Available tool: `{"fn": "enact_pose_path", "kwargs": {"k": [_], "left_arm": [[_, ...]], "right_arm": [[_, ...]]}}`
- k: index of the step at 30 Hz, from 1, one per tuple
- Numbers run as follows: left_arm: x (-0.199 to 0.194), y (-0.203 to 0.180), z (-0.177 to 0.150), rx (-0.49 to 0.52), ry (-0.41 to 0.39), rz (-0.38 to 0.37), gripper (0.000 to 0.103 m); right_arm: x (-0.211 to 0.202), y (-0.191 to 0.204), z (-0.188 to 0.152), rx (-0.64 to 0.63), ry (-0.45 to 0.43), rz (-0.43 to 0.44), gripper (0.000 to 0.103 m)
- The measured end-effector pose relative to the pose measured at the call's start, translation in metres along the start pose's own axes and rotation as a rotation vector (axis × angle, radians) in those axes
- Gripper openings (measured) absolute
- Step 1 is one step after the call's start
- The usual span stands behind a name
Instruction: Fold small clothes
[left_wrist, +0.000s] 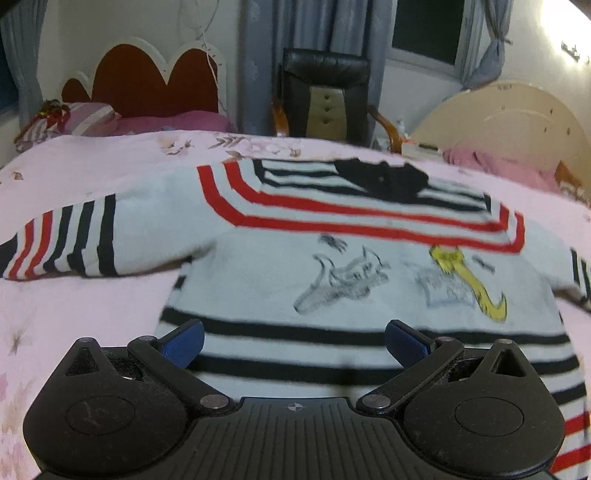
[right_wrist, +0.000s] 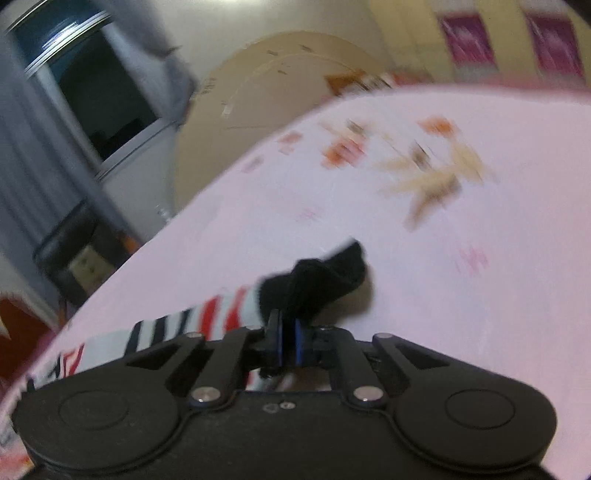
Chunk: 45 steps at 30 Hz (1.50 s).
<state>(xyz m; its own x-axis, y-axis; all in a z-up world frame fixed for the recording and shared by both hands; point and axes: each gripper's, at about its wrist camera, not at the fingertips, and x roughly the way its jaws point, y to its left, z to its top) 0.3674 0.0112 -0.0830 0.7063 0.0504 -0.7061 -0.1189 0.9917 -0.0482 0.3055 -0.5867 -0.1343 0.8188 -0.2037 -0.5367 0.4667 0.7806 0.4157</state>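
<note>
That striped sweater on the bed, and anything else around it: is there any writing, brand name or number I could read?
None can be read.
The sweater bears cartoon drawings with a small boxed patch, too blurred to tell whether it holds letters.
The pink posters on the wall in the right wrist view are smeared by motion.
Both tools, left and right, show no lettering.

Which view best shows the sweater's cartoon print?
Left wrist: the sweater lies spread on the bed, the print facing up. The right wrist view shows only its striped sleeve and black cuff, pinched in the right gripper.
</note>
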Motion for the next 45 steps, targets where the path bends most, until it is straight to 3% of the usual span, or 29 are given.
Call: {"fn": "enact_pose_path", "kwargs": {"k": [5, 9, 18, 26, 28, 31, 32, 33, 35, 36, 37, 38, 45], "left_arm": [[0.015, 0.023, 0.012, -0.044, -0.014, -0.069, 0.103], [0.025, 0.031, 0.015, -0.044, -0.011, -0.082, 0.103], [0.035, 0.053, 0.024, -0.042, -0.005, -0.156, 0.103], [0.043, 0.067, 0.037, -0.058, -0.013, -0.167, 0.103], [0.047, 0.069, 0.038, -0.074, -0.001, -0.179, 0.103], [0.052, 0.065, 0.038, -0.078, 0.005, -0.207, 0.103], [0.054, 0.060, 0.039, -0.084, 0.004, -0.229, 0.103], [0.056, 0.056, 0.040, -0.093, 0.003, -0.253, 0.102], [0.061, 0.040, 0.044, -0.111, 0.000, -0.317, 0.102], [0.066, 0.028, 0.046, -0.114, 0.003, -0.356, 0.095], [0.070, 0.016, 0.047, -0.113, 0.011, -0.391, 0.082], [0.077, 0.002, 0.048, -0.109, 0.035, -0.424, 0.058], [0.128, -0.077, 0.052, -0.177, 0.181, -0.598, 0.054]], "right_arm": [[-0.015, 0.046, 0.008, -0.157, -0.020, 0.017, 0.007], [-0.029, 0.099, -0.005, -0.264, -0.019, 0.103, 0.007], [-0.021, 0.236, -0.089, -0.421, 0.088, 0.322, 0.007], [-0.003, 0.314, -0.154, -0.515, 0.205, 0.417, 0.007], [0.003, 0.328, -0.168, -0.556, 0.241, 0.406, 0.012], [-0.009, 0.327, -0.179, -0.586, 0.227, 0.401, 0.026], [-0.016, 0.325, -0.177, -0.584, 0.215, 0.403, 0.040], [-0.027, 0.319, -0.173, -0.570, 0.184, 0.416, 0.045], [-0.043, 0.310, -0.170, -0.524, 0.149, 0.439, 0.044], [-0.050, 0.301, -0.165, -0.489, 0.146, 0.440, 0.043], [-0.055, 0.292, -0.161, -0.444, 0.144, 0.436, 0.043], [-0.058, 0.283, -0.156, -0.406, 0.145, 0.429, 0.043], [-0.071, 0.223, -0.134, -0.221, 0.129, 0.353, 0.043]]}}
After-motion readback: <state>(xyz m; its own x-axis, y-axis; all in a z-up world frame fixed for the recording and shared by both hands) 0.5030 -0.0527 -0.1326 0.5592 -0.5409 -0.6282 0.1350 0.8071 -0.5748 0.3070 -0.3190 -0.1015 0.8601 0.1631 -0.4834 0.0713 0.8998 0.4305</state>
